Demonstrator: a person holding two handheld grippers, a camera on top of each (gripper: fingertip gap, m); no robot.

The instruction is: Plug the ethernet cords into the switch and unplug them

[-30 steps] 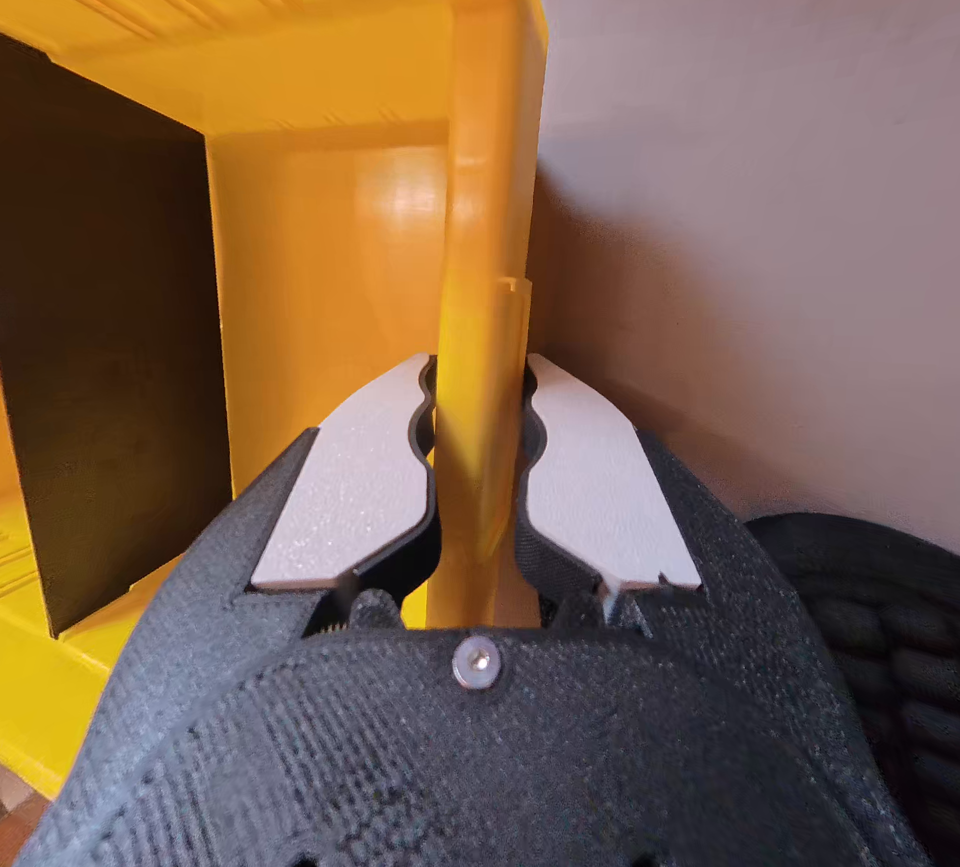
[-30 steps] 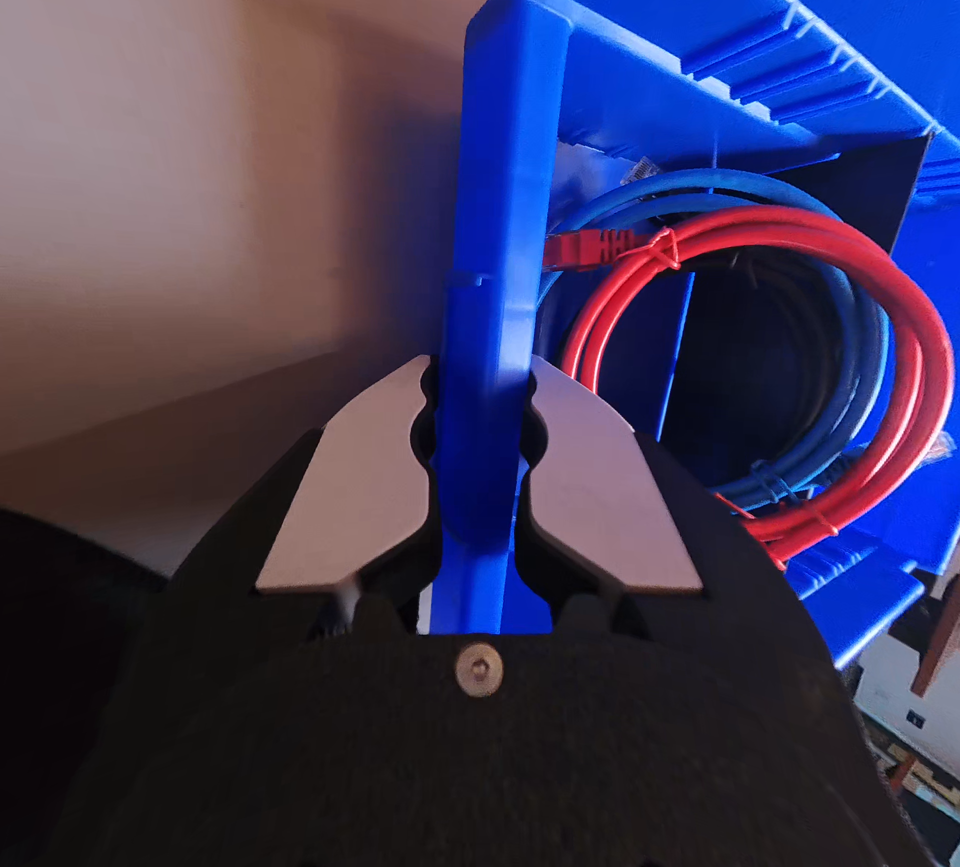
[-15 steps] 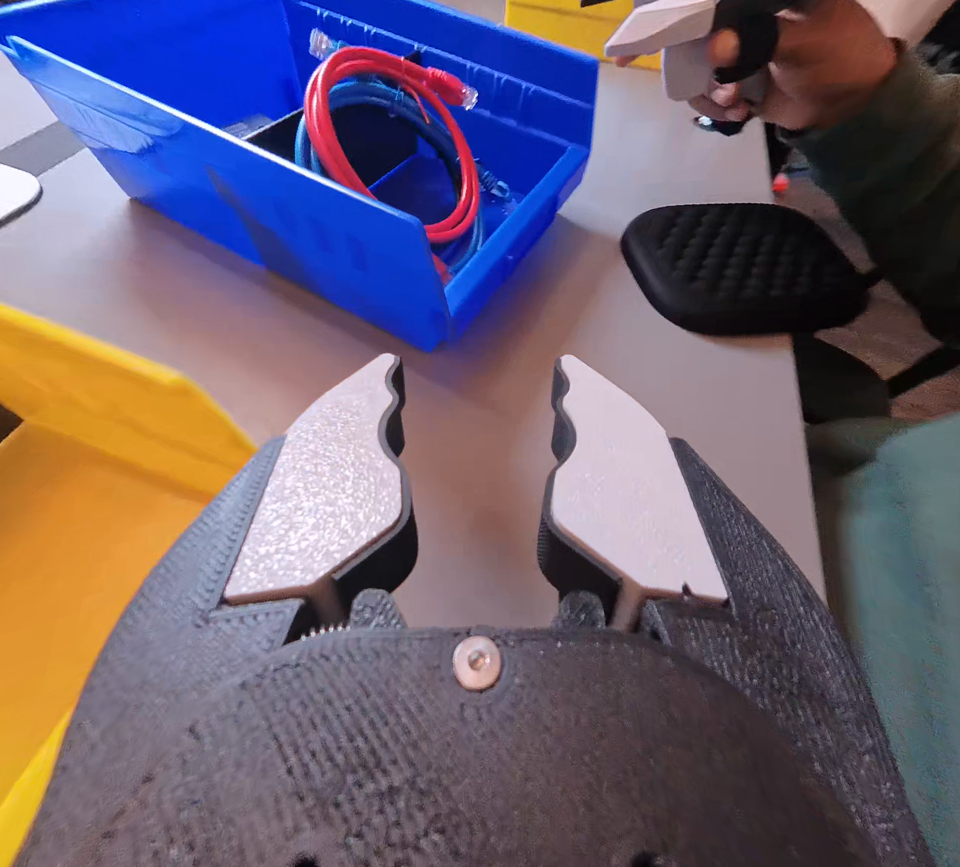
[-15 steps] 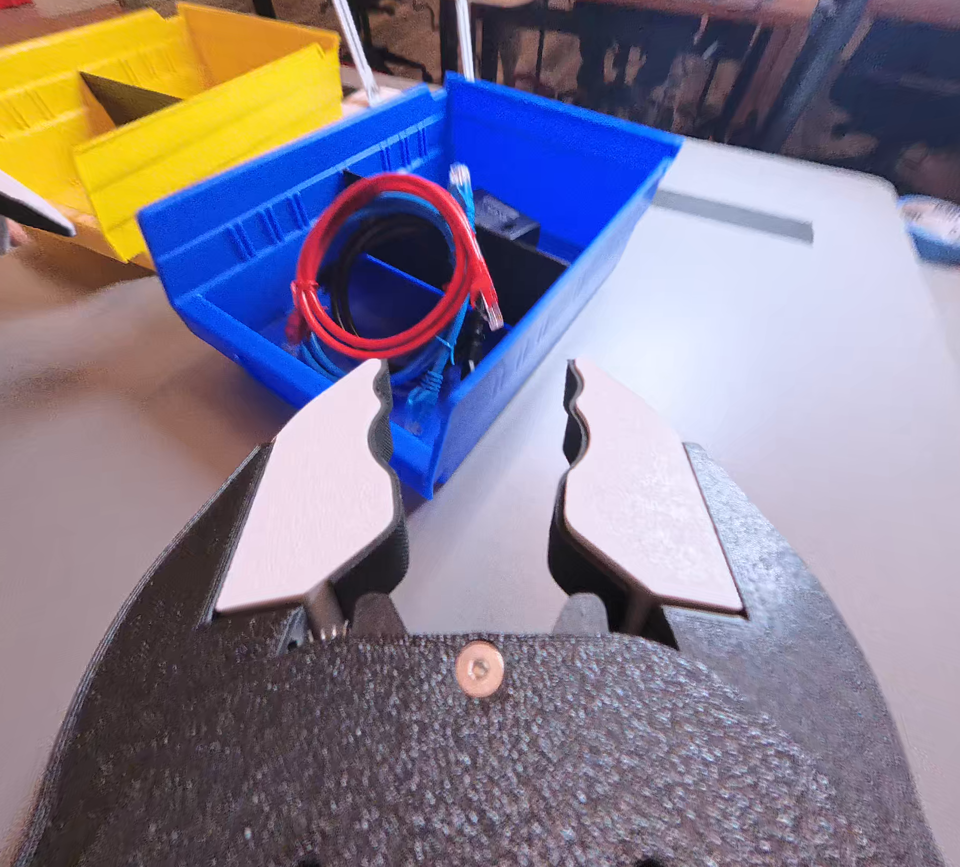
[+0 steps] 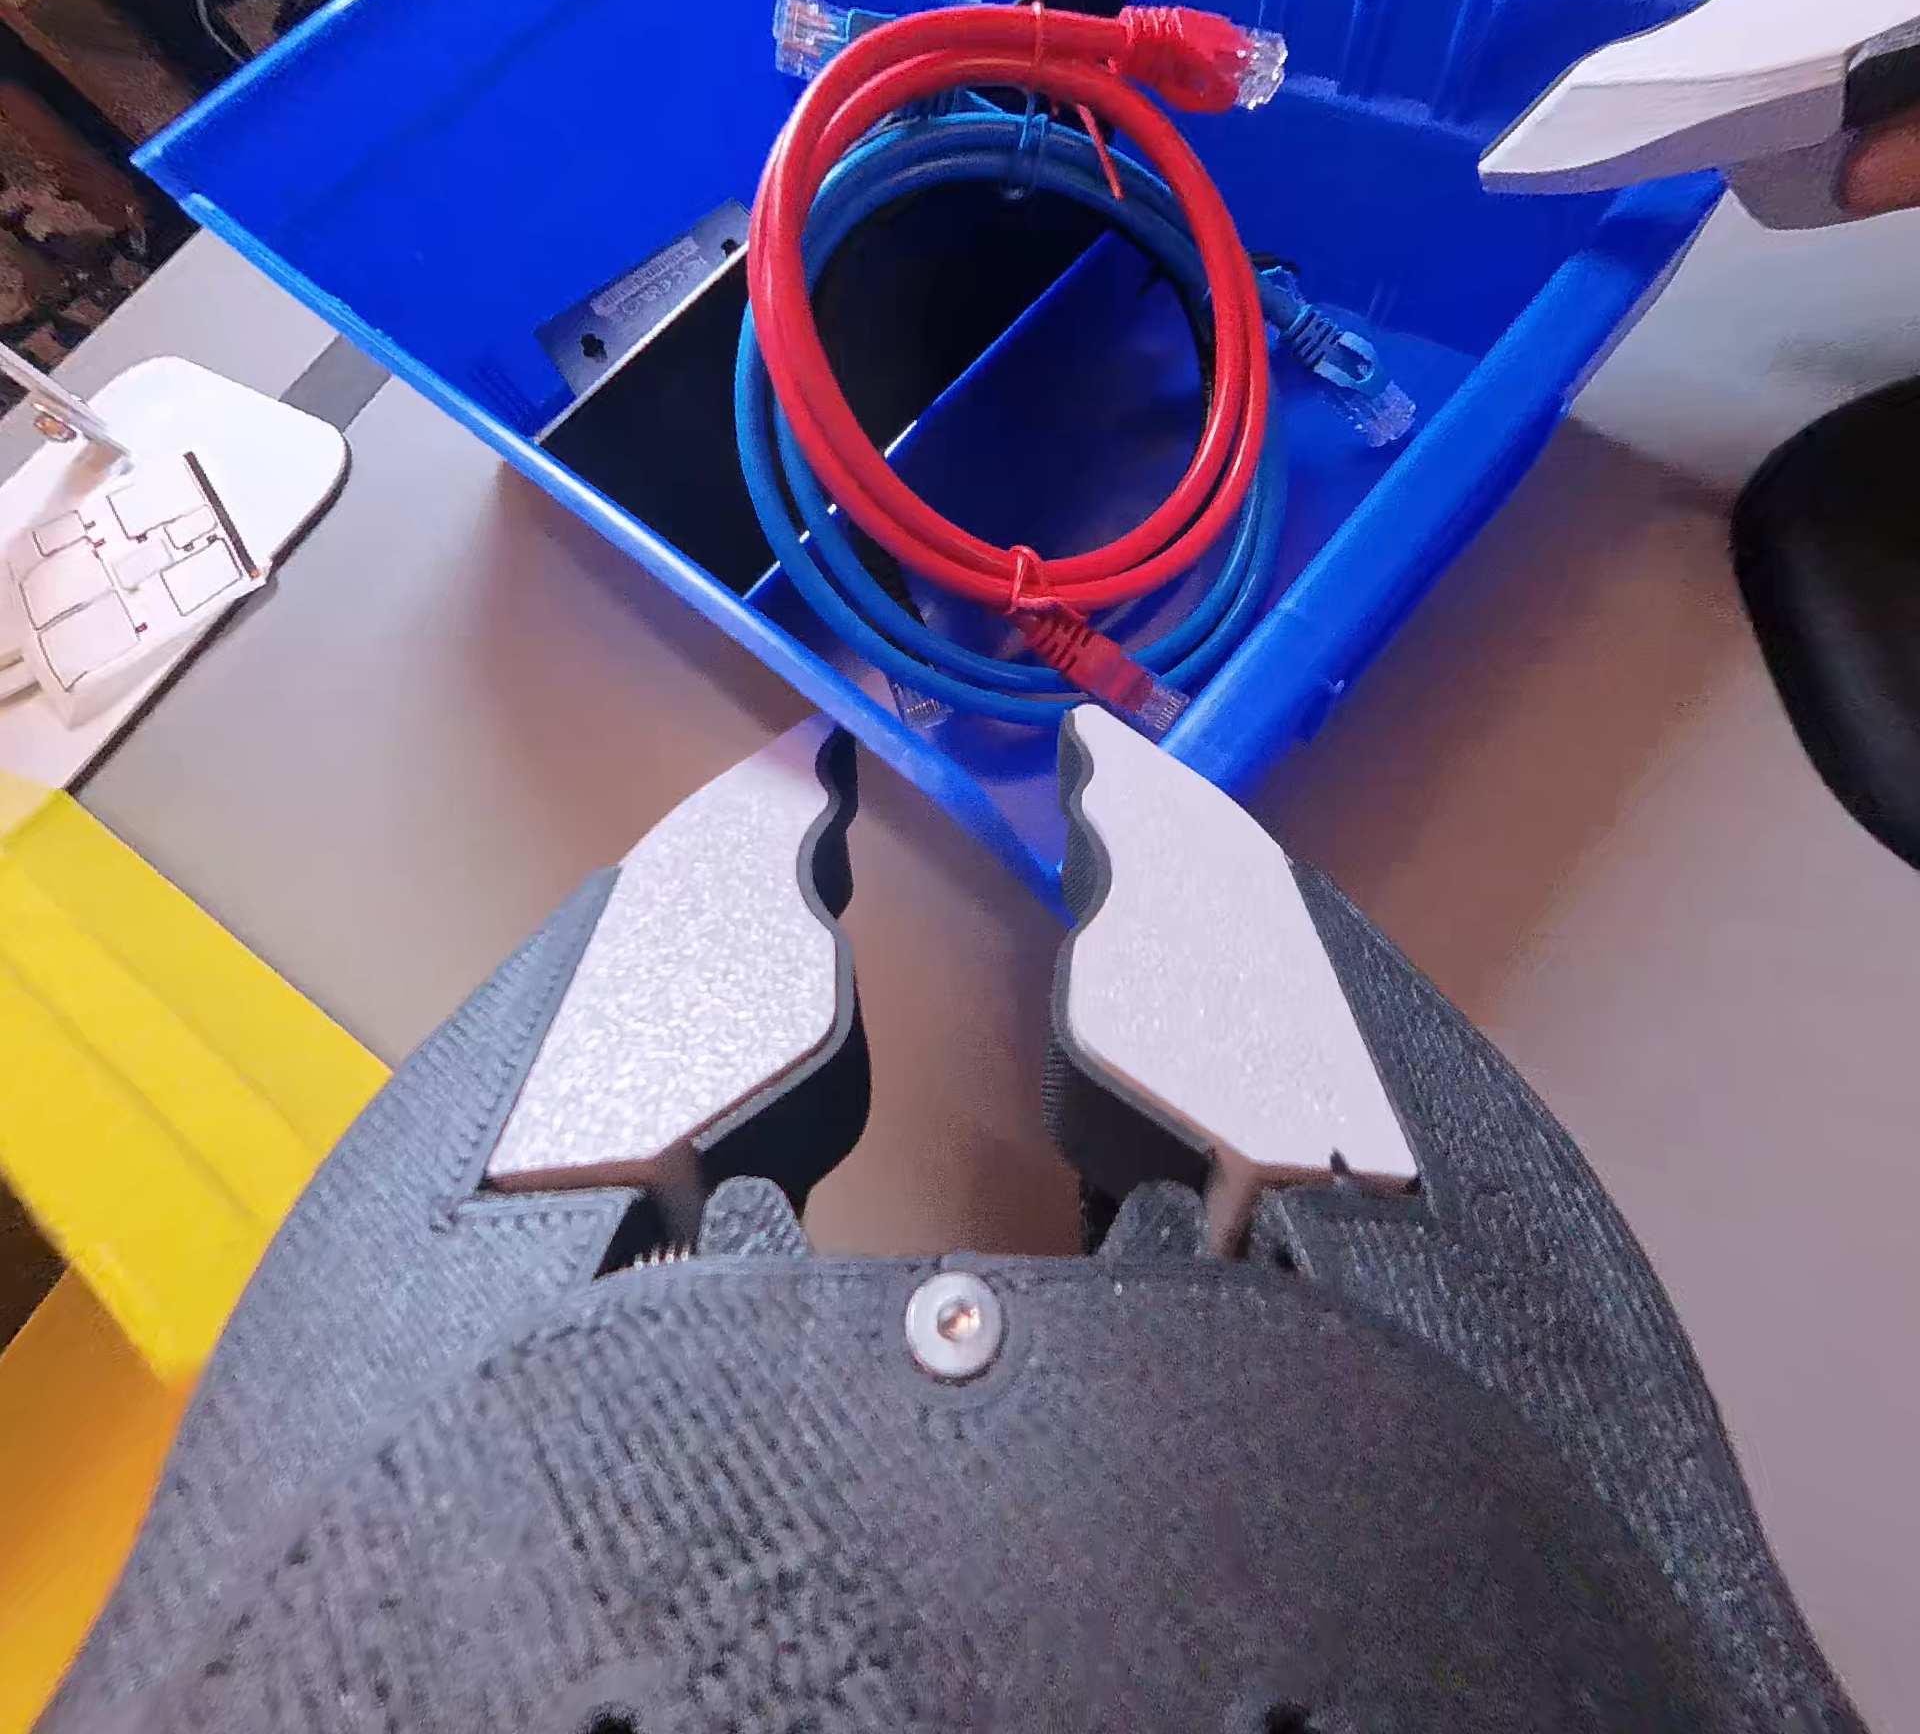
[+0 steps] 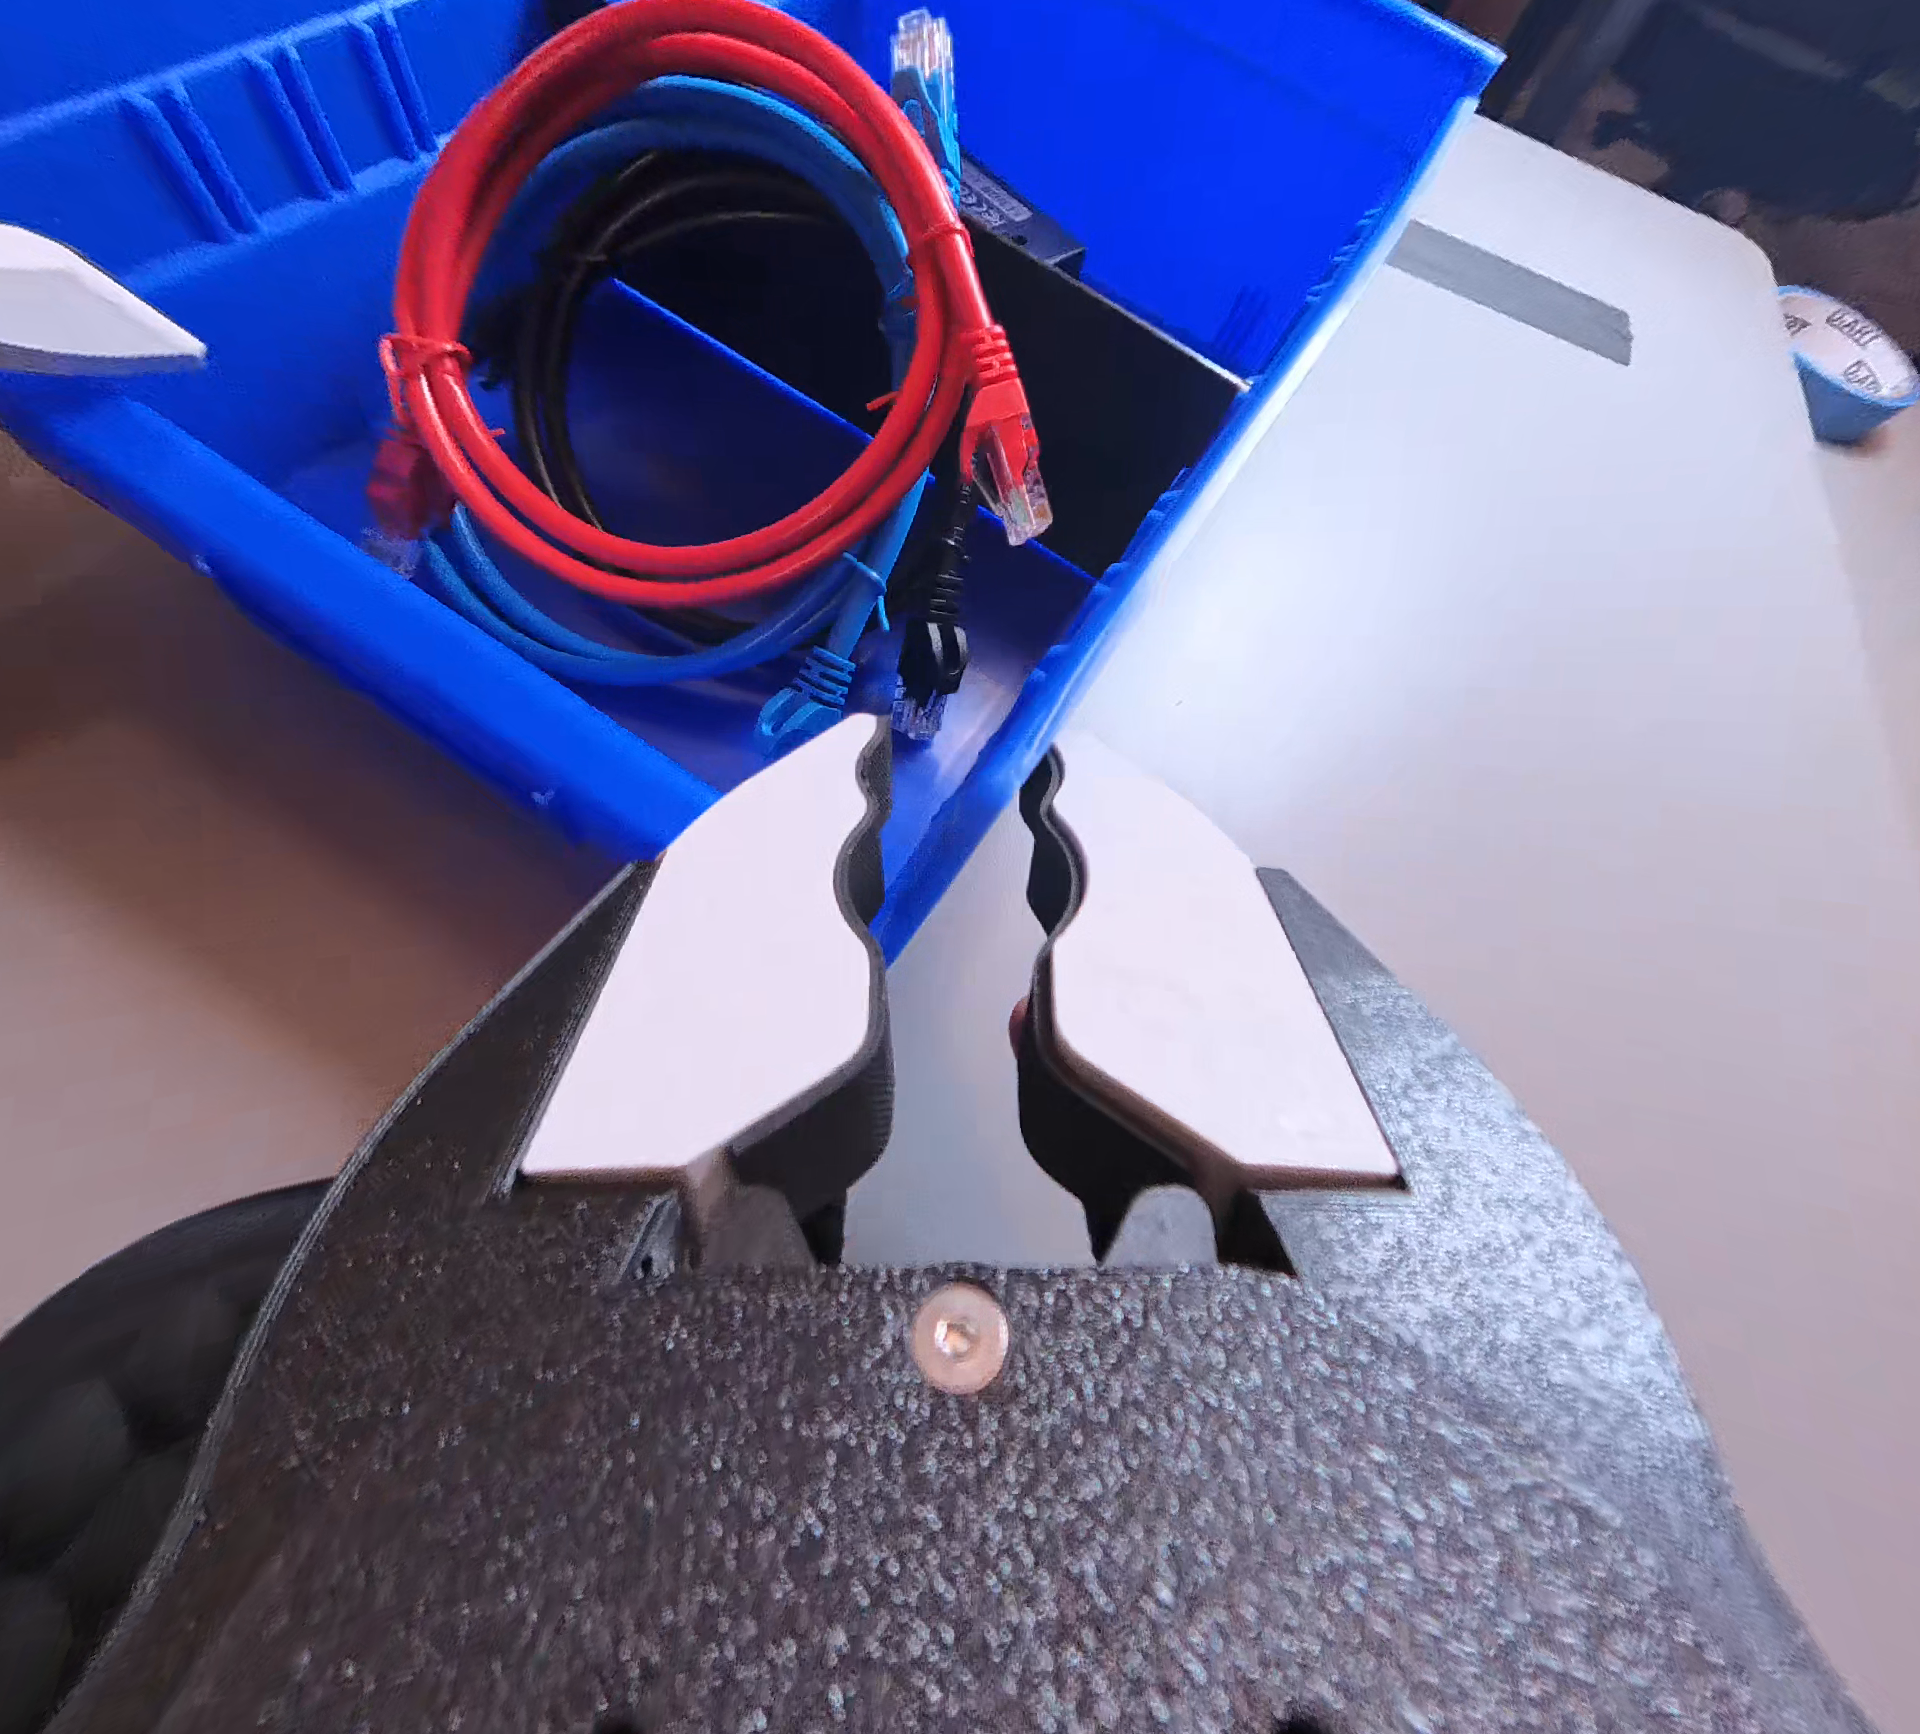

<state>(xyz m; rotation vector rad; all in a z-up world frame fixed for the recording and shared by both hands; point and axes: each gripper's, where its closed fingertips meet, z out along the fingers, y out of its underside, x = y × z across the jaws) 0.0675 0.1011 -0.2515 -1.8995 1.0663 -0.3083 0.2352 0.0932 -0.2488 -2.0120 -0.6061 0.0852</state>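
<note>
While both grippers hang over the near corner of the blue bin, nothing is in hand yet; step in hand, as I judge it, is picking the first cord out.

Left wrist view: my left gripper (image 5: 956,749) is spread, fingers empty, tips just short of the blue bin (image 5: 468,126) wall. Red cord (image 5: 997,302) lies coiled on top, tied in two spots, over a coiled blue cord (image 5: 790,541). One red plug (image 5: 1101,666) sits just beyond my tips; the other red plug (image 5: 1205,58) rests at the far wall. A black box with a label, likely the switch (image 5: 665,302), stands in the compartment behind the divider, left of the coils. Yellow bin (image 5: 156,1009) at my lower left. My right gripper (image 5: 1704,84) enters at upper right; from here I cannot tell its gap.

Right wrist view: my right gripper (image 6: 956,749) is parted a little, holding nothing, tips above the bin corner. A black cord (image 6: 940,614) shows under the red and blue coils, its plug close to my tips. The switch (image 6: 1023,214) peeks out behind the coil. The counter (image 6: 1455,645) to the right is bare.

Note for doing it well: take the red cord by its boot, not the clear tip, so the latch tab stays free. Lift slowly; coils are stacked and may drag each other. Fetch the switch onto the counter before plugging, with ports facing me.
</note>
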